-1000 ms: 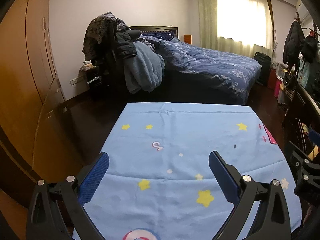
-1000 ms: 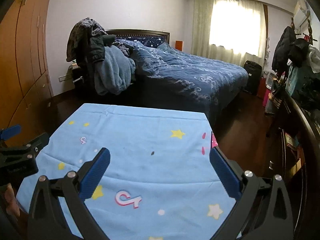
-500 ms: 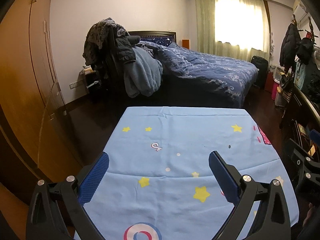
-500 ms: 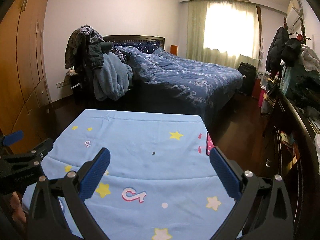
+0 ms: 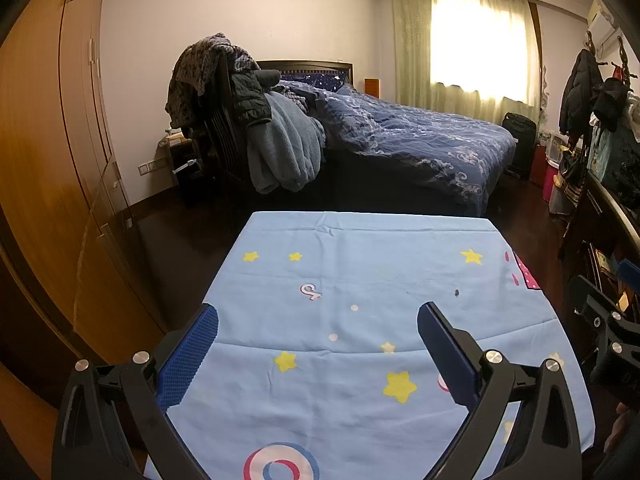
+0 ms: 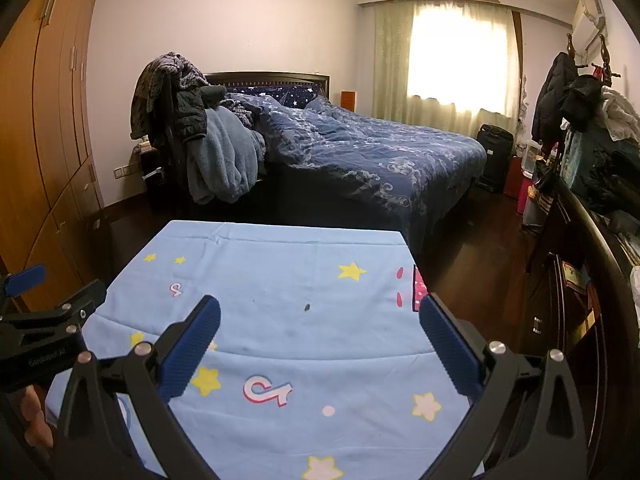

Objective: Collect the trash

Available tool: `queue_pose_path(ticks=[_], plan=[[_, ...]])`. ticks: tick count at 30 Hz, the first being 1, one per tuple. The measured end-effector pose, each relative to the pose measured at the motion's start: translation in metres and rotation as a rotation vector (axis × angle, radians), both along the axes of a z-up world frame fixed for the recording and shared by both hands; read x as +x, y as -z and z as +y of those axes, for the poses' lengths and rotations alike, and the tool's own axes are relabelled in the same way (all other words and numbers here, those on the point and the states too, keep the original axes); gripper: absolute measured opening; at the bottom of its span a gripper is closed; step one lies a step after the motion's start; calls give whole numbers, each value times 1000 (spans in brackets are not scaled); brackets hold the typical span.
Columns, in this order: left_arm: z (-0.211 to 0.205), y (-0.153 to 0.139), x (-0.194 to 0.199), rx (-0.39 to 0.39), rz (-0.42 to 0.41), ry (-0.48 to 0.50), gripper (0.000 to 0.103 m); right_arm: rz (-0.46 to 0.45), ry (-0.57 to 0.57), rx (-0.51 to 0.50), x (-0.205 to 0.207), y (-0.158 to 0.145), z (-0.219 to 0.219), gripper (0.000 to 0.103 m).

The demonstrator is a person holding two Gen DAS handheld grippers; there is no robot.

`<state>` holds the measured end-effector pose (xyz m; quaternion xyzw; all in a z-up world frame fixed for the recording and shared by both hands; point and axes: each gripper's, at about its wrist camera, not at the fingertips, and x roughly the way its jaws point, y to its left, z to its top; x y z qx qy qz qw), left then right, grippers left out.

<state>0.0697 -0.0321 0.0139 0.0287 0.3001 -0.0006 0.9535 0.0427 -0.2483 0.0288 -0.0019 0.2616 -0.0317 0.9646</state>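
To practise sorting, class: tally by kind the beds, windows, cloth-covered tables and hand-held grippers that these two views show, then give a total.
bed: 1
window: 1
table: 1
grippers: 2 (left gripper, right gripper), both with jaws apart
Total: 5

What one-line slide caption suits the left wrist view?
Open left gripper above a star-print blue cloth, bed beyond; no trash visible.
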Motion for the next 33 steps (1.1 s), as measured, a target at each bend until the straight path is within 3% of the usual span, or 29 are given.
queue_pose_path(ticks=[33], plan=[[-8,-5,-4,-2,-7,9,99,-9,4,7,1,-4,-2,100]])
